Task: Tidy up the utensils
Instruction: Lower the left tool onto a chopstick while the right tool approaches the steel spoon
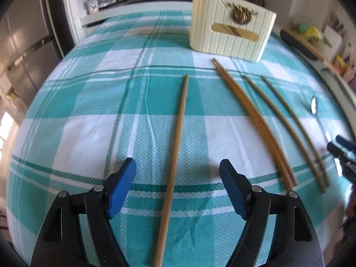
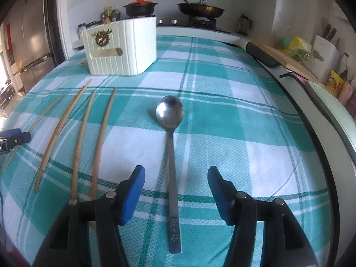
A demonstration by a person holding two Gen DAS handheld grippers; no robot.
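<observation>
Several wooden chopsticks lie on a teal checked tablecloth (image 1: 89, 111). One chopstick (image 1: 175, 155) runs lengthwise between the fingers of my left gripper (image 1: 178, 173), which is open and just above it. A metal spoon (image 2: 172, 155) lies bowl-away between the fingers of my right gripper (image 2: 175, 180), also open. More chopsticks (image 1: 255, 120) lie to the right in the left wrist view and to the left (image 2: 84, 129) in the right wrist view. A cream utensil holder (image 1: 231, 26) stands at the back; it also shows in the right wrist view (image 2: 122, 49).
A stove with a pot (image 2: 140, 7) and a pan (image 2: 200, 9) sits behind the table. A counter with a cutting board (image 2: 287, 60) and a knife block runs along the right. A steel fridge (image 1: 22, 51) stands left.
</observation>
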